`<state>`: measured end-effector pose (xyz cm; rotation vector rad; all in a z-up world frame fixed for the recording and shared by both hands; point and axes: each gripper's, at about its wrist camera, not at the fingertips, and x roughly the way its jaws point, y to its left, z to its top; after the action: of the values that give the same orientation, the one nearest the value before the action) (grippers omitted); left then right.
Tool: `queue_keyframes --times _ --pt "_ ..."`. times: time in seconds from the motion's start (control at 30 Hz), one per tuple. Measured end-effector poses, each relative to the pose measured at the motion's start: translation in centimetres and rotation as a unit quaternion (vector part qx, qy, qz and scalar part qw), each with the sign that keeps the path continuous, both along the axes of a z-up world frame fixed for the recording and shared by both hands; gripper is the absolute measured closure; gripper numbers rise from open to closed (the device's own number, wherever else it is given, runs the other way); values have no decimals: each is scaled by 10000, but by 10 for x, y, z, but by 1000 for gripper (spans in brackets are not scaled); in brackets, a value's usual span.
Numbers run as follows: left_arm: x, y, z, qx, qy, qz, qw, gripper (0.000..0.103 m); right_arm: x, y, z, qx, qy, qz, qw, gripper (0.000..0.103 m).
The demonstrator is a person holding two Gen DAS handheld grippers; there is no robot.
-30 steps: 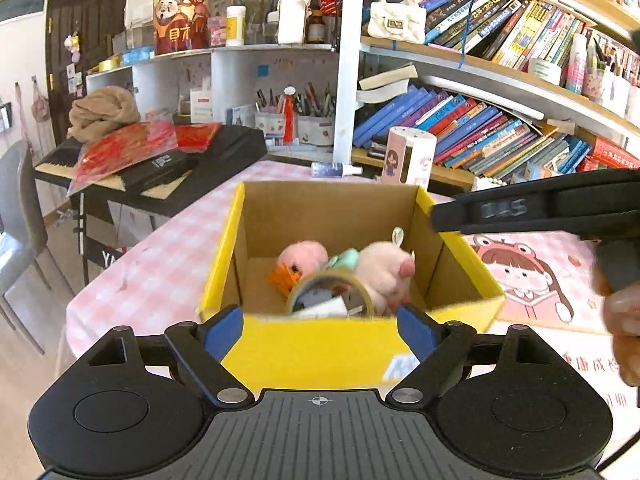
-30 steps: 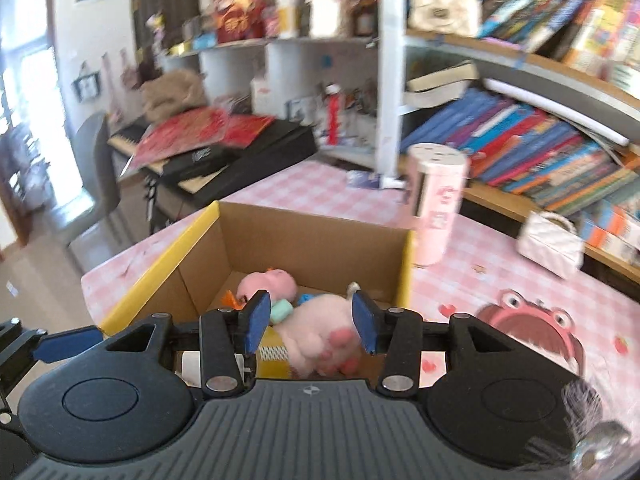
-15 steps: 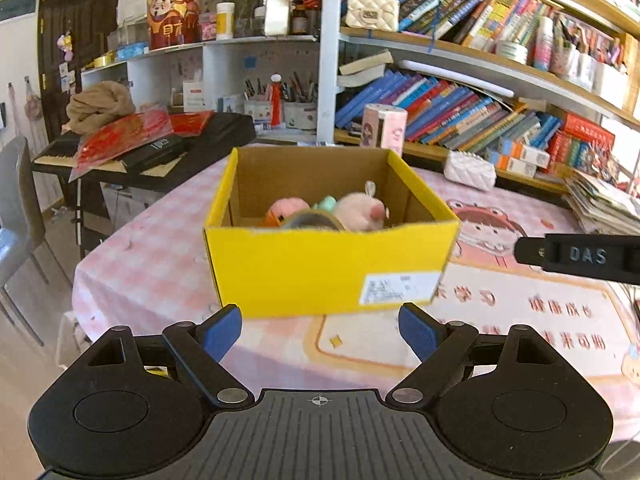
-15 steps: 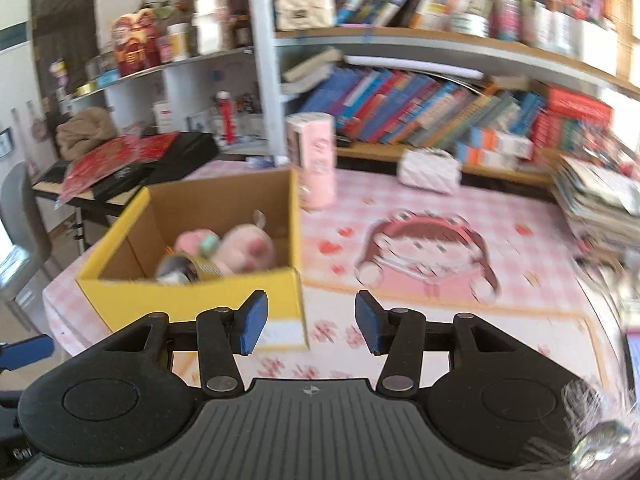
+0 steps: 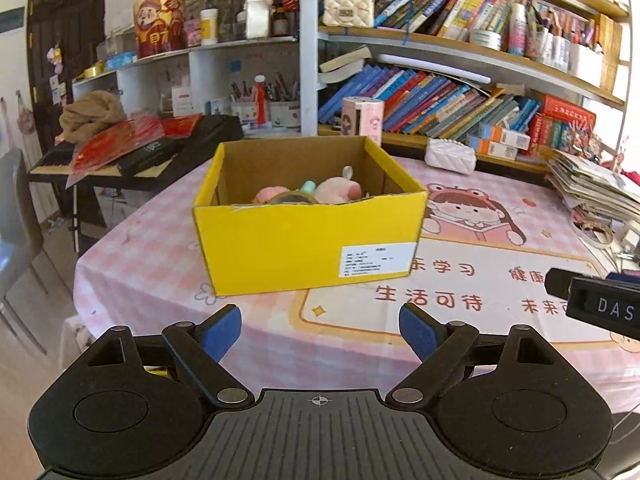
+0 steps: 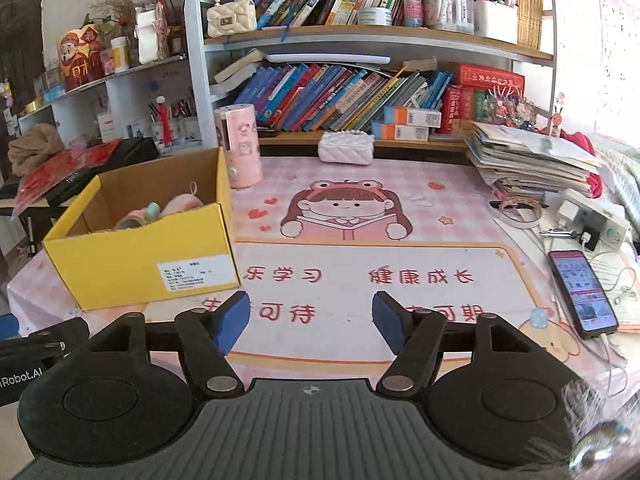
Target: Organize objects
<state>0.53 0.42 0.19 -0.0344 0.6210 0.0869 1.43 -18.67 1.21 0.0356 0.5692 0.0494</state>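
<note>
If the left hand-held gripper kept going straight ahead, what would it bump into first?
Probably the yellow box. The left hand-held gripper is open and empty, aimed at the box's near wall, with only bare pink tablecloth between. It tilts downward, so it might touch the cloth first; depth is unclear.

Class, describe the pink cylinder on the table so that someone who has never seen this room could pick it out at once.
Find the yellow box on the pink checked table. Just behind the box's far right corner, in front of the bookshelf, the pink cylinder stands upright. The white quilted purse beside it is low and flat; the cylinder alone is tall, round and printed with a cartoon.
</note>
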Motion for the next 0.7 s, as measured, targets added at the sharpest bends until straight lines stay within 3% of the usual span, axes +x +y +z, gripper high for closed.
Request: queue_keyframes --times 0.43,0.5,0.7 --pt "5 -28 -1 120 -26 -224 9997 14 -11 -10 -1 -280 -95 -17 9996 21" --pt "6 -31 0 146 -41 -195 9997 8 -10 -11 -1 -333 -90 -74 9994 18" --pt "7 -35 1 173 -72 -131 9997 6 -7 -16 -5 -474 24 -309 9984 10"
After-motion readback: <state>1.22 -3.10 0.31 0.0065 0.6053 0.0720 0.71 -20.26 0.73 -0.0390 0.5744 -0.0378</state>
